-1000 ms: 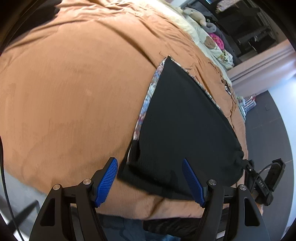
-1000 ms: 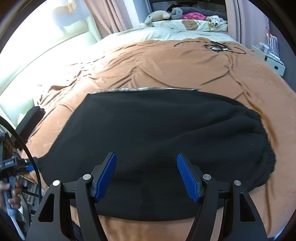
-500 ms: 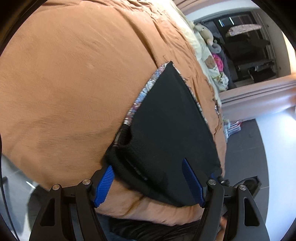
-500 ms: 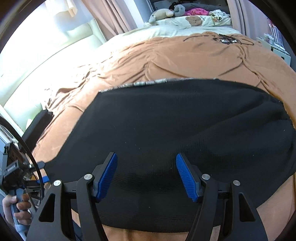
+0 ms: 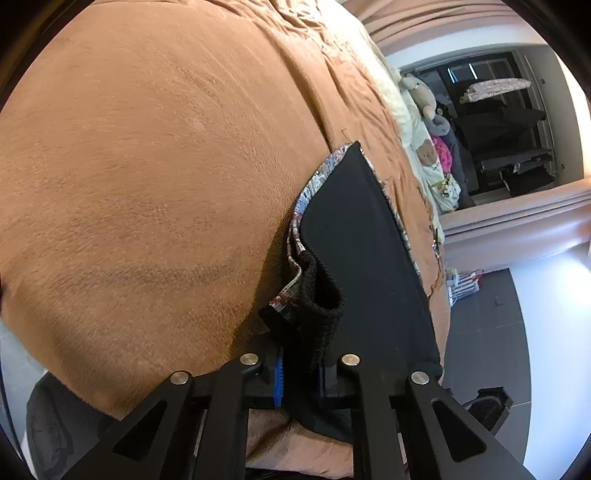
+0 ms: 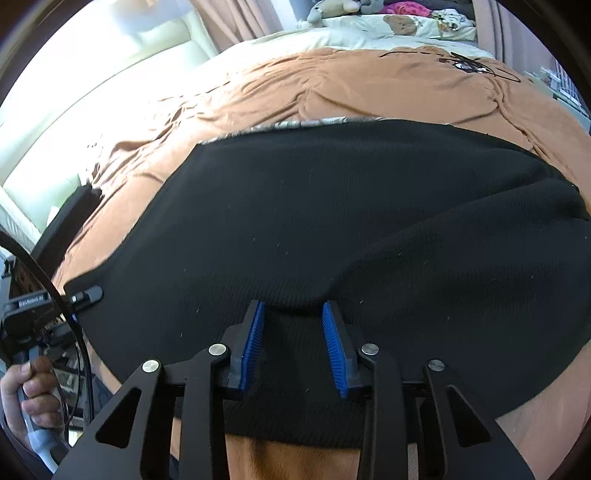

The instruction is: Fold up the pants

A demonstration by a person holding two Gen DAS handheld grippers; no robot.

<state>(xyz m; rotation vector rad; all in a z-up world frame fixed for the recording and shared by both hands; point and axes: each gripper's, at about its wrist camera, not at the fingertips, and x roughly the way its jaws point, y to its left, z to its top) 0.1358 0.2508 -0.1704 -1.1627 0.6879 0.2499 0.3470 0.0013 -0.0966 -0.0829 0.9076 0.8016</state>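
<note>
Black pants [image 6: 314, 221] with a patterned lining edge [image 5: 306, 192] lie folded flat on a brown bedspread [image 5: 147, 166]. My left gripper [image 5: 299, 376] is shut on the near left corner of the pants [image 5: 317, 295], which bunches up between the blue pads. My right gripper [image 6: 293, 343] is closing on the near edge of the pants, with a fold of black cloth between its blue pads [image 6: 251, 343]. The left gripper also shows at the left of the right wrist view [image 6: 83, 295], at the pants' corner.
The bed's near edge runs just under both grippers. Stuffed toys and pillows [image 6: 391, 22] lie at the far end of the bed. Dark floor [image 5: 480, 314] and a wardrobe [image 5: 509, 140] are to the right. A white headboard-like panel [image 6: 92, 92] is at left.
Both grippers moved down onto the near edge of the pants and closed from wide open. The left one pinched and lifted the corner; the right one narrowed on a fold.
</note>
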